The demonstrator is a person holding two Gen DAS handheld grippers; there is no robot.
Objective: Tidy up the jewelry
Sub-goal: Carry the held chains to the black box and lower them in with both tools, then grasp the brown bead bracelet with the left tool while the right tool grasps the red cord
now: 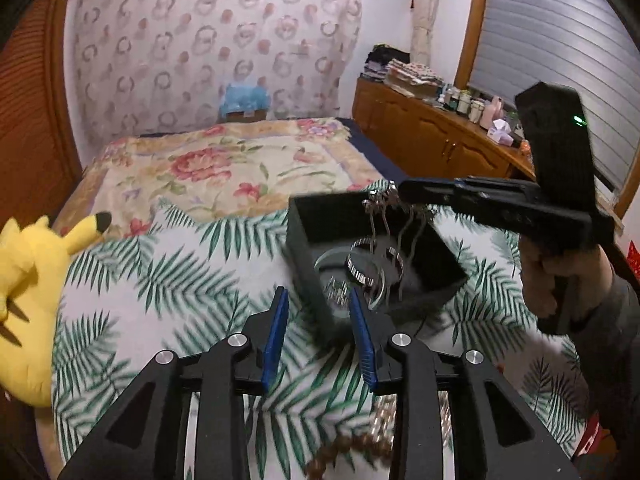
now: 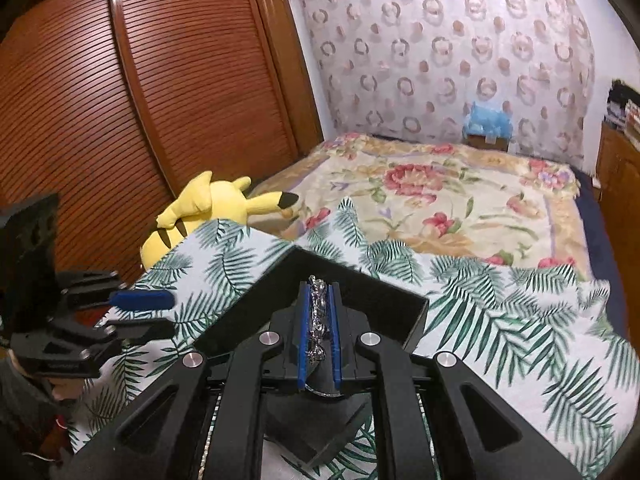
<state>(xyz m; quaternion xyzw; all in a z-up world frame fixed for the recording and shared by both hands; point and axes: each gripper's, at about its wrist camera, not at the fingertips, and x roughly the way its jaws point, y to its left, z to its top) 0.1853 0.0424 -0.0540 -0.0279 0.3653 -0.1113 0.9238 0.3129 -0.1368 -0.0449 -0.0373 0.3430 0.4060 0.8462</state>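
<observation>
An open black jewelry box [image 1: 308, 236] sits on the palm-leaf cloth [image 1: 160, 280]; it also shows in the right wrist view [image 2: 256, 300]. Silver bangles and rings [image 1: 362, 264] lie inside it. My right gripper [image 2: 319, 292] is shut on a silver chain [image 2: 318, 320] and holds it over the box; in the left wrist view the chain [image 1: 384, 216] dangles down into the box from that gripper [image 1: 396, 192]. My left gripper [image 1: 318, 300] is open and empty at the box's near corner; it also shows in the right wrist view [image 2: 160, 312]. A brown bead bracelet [image 1: 352, 448] lies under my left gripper.
A yellow Pikachu plush [image 1: 28, 300] lies at the left edge of the cloth. A floral blanket [image 1: 224, 168] covers the bed behind. A wooden wardrobe [image 2: 140, 100] stands on the left, and a wooden cabinet [image 1: 432, 136] with clutter on the right.
</observation>
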